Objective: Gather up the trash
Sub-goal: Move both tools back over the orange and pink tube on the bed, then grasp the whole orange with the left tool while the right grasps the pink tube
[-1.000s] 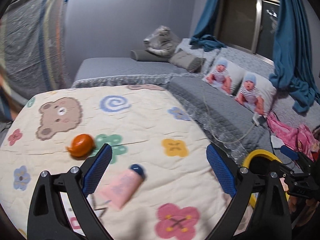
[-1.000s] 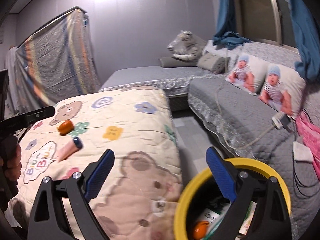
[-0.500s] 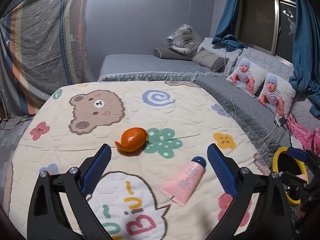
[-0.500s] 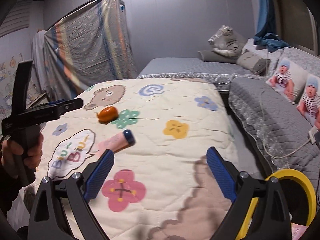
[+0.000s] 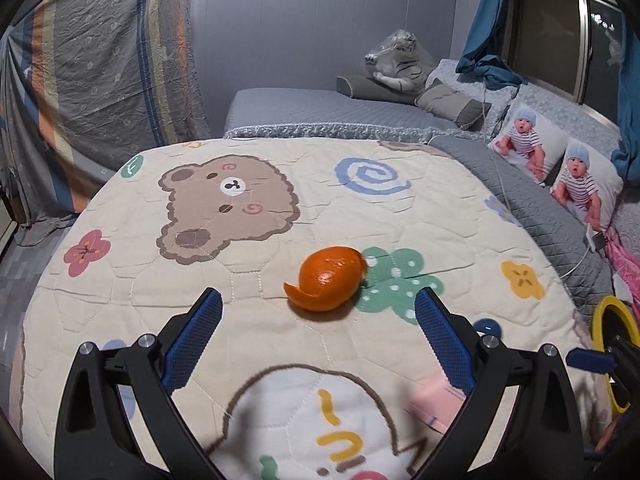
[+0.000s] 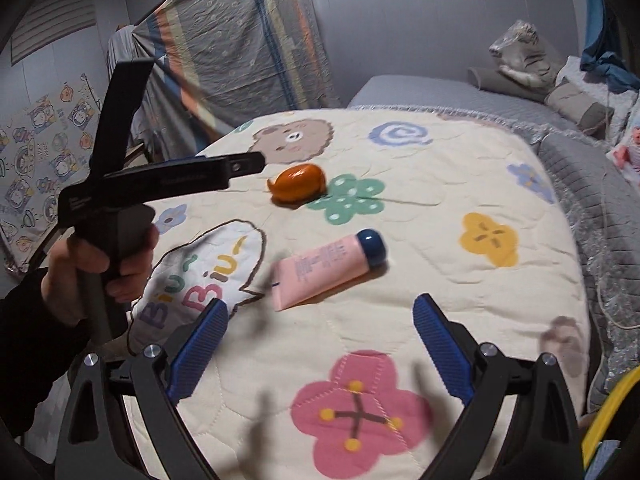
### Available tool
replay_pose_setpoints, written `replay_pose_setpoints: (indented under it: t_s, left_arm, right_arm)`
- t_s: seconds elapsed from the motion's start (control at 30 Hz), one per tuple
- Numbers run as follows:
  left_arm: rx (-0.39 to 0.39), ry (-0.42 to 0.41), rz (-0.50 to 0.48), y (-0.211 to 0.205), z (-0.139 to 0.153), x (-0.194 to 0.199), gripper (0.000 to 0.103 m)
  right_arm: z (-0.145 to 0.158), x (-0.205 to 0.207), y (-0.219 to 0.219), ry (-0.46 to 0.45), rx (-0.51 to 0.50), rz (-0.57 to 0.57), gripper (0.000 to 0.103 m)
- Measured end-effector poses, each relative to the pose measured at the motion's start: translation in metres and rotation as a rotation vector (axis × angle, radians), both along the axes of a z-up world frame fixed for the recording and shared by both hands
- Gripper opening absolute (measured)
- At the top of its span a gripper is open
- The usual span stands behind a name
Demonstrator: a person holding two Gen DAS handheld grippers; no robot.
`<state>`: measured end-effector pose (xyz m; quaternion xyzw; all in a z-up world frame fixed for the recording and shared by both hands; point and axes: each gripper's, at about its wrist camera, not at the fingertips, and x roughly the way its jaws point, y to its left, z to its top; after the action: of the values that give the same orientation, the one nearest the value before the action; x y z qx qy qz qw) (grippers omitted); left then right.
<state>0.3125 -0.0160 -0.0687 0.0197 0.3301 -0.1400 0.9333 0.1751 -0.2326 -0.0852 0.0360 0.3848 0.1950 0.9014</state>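
An orange peel [image 5: 328, 278] lies on the cartoon quilt [image 5: 280, 208], just ahead of my open, empty left gripper [image 5: 318, 320]. It also shows in the right wrist view [image 6: 298, 182]. A pink tube with a dark blue cap [image 6: 328, 268] lies on the quilt just ahead of my open, empty right gripper [image 6: 320, 324]; in the left wrist view only its cap [image 5: 486, 326] and blurred pink body show by the right finger. The yellow-rimmed bin [image 5: 614, 344] stands off the quilt's right edge, and its rim [image 6: 608, 412] shows at the lower right.
The left gripper's handle and the hand holding it [image 6: 116, 216] sit at the quilt's left side. A grey mattress [image 5: 320, 108] with pillows lies behind. Baby-print cushions [image 5: 560, 164], a cable and pink cloth lie to the right. A striped sheet [image 5: 100, 60] hangs at the left.
Both grippers have swung left and moved closer over the quilt. The peel now sits centred before the left gripper, the tube before the right. The bin has slid to the right edges.
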Motion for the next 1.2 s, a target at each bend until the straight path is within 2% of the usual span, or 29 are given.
replay_pose_setpoints:
  t_s: [0.33,0.6,0.7,0.93,1.2]
  left_arm:
    - [0.005,0.041,0.024,0.010,-0.019,0.049,0.092]
    - [0.030,0.066,0.007,0.002,-0.032,0.075,0.092]
    - [0.039,0.080,-0.002,-0.001,-0.036,0.084,0.092]
    - [0.005,0.107,-0.010,0.000,-0.040,0.103,0.092]
    - [-0.062,0.136,-0.115,-0.001,-0.043,0.099,0.092]
  right_arm:
    - [-0.020,0.038,0.010,0.089,0.034,-0.012,0.090]
    - [-0.037,0.064,0.008,0.182,0.054,-0.031,0.090]
    - [-0.036,0.073,0.008,0.189,0.057,-0.032,0.090]
    - [-0.032,0.092,0.011,0.208,0.040,-0.011,0.085]
    - [-0.027,0.111,0.021,0.216,0.018,0.032,0.083]
